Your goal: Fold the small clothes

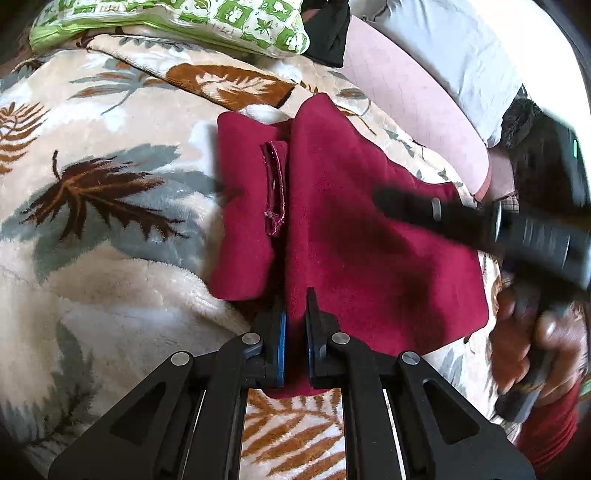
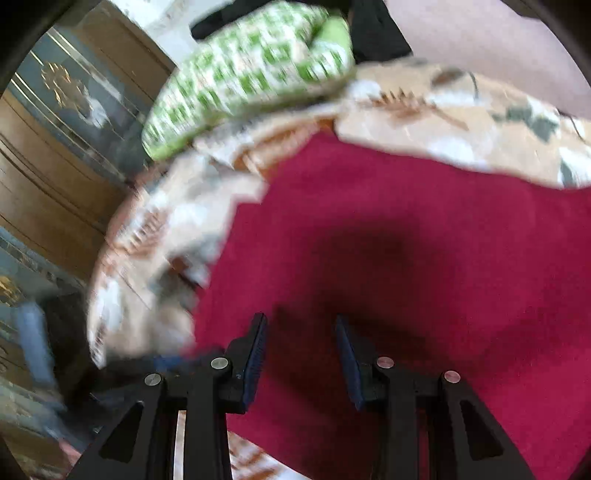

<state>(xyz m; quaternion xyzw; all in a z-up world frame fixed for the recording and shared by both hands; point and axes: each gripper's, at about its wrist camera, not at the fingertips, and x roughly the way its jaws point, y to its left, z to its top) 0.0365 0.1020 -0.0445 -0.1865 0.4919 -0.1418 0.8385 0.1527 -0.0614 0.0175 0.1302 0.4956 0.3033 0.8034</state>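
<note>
On the leaf-print blanket [image 1: 110, 184], left gripper [image 1: 295, 317] fingers pinch the maroon garment's [image 1: 351, 221] bottom-centre edge; right gripper [image 2: 301, 332] fingers stand apart above it.

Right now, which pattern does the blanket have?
Brown and grey leaves on cream blanket; left wrist view shows it best.

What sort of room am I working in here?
Probably a bedroom: the maroon garment lies on a plush leaf-print blanket, with a green-and-white pillow behind it and wooden furniture beside the bed.
</note>
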